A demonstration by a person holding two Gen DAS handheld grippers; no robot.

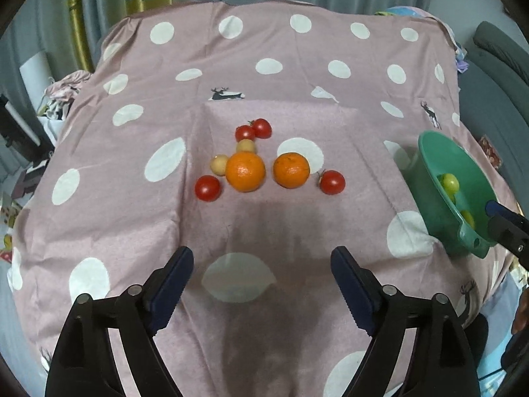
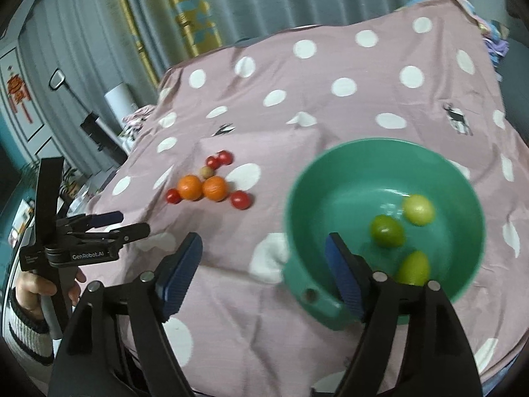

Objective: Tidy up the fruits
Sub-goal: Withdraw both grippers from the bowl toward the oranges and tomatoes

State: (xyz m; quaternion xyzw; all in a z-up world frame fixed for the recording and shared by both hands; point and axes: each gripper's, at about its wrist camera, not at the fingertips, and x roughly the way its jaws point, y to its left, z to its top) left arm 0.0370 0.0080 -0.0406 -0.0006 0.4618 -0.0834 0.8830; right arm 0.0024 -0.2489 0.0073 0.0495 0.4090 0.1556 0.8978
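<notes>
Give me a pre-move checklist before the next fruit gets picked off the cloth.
1. Left tool open, nothing between the fingers: ok.
2. Right tool open: ok.
3. Right tool clear of the green bowl: not ok, one finger is over the rim.
4. Bowl has room beside the three green fruits: ok.
5. Oranges and tomatoes unobstructed: ok.
6. Bowl sits flat: cannot tell.

The cloth is dusty pink with white dots and a few small dark deer. On it lie two oranges, red tomatoes and pale tan fruits. The bowl is teal-green and holds yellow-green fruits; the gripper pads are navy on black arms.
</notes>
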